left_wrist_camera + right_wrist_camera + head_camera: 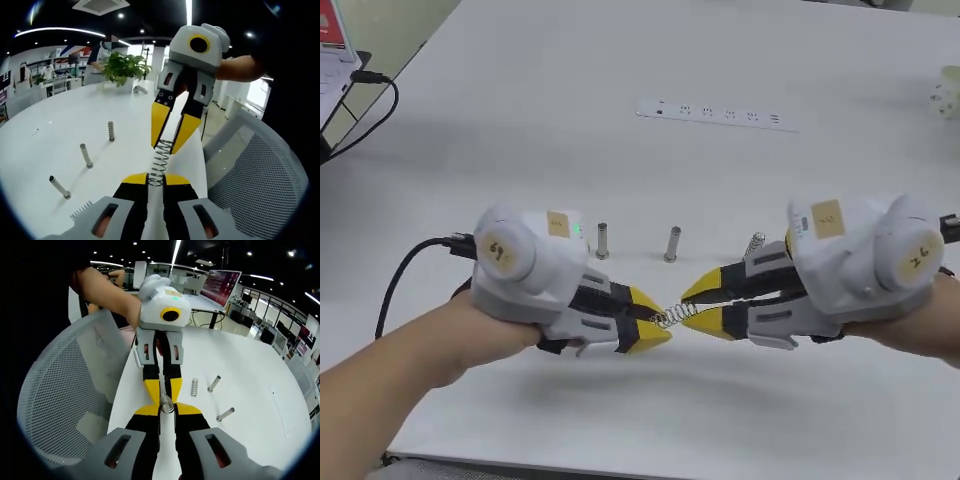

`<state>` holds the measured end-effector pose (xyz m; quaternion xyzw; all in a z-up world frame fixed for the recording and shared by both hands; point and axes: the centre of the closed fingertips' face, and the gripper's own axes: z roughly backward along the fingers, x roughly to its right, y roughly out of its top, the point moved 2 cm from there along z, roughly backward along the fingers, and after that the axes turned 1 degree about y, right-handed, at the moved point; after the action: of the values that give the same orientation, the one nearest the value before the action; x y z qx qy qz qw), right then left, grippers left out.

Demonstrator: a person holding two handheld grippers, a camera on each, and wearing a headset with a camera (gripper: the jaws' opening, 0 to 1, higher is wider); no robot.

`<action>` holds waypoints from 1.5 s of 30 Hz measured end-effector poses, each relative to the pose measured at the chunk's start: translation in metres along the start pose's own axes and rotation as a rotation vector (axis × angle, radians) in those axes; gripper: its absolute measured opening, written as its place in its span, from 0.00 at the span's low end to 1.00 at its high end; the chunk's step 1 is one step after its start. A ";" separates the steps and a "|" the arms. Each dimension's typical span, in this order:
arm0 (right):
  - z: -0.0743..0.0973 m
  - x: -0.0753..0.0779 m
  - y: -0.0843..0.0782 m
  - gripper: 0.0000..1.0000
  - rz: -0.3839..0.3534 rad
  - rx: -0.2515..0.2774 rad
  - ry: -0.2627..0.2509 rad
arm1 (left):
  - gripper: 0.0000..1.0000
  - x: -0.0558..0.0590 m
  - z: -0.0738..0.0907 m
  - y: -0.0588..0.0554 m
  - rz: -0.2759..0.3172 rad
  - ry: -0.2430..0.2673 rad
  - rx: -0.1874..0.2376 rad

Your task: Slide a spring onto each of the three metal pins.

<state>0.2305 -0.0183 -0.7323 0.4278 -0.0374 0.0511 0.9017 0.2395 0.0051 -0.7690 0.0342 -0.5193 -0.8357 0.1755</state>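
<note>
While the fingers of the left gripper (pixel 656 326) and right gripper (pixel 694 303), each nearly closed, pinch opposite ends of one spring (pixel 676 315) above the bench's (pixel 620 420) near edge, an uneven pull could stretch it or flick it free. It is thin, bright, open-coiled wire, and looks easily bent.
</note>
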 end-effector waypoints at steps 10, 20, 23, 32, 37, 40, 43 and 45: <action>-0.003 -0.001 0.012 0.08 -0.014 0.065 -0.006 | 0.02 0.003 0.000 -0.001 -0.008 -0.003 -0.007; -0.005 0.001 0.018 0.08 -0.032 0.118 -0.022 | 0.02 0.007 -0.002 0.002 -0.002 -0.014 -0.001; -0.004 0.002 0.020 0.08 -0.063 0.150 -0.028 | 0.02 0.009 -0.002 0.004 0.000 -0.013 0.003; -0.003 0.002 0.020 0.08 -0.079 0.168 -0.034 | 0.02 0.011 -0.002 0.005 -0.005 -0.017 0.005; -0.003 0.006 0.022 0.08 -0.128 0.205 -0.054 | 0.02 0.011 -0.002 0.008 -0.001 -0.017 0.011; -0.003 0.005 0.022 0.08 -0.127 0.205 -0.058 | 0.02 0.010 -0.002 0.008 0.002 -0.014 0.012; -0.004 0.005 0.023 0.08 -0.142 0.210 -0.056 | 0.02 0.012 -0.003 0.009 0.005 -0.017 0.014; -0.004 0.004 0.023 0.08 -0.146 0.214 -0.054 | 0.02 0.012 -0.003 0.008 0.004 -0.017 0.012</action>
<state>0.2316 -0.0007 -0.7168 0.5244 -0.0246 -0.0226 0.8508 0.2314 -0.0044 -0.7614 0.0269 -0.5260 -0.8324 0.1727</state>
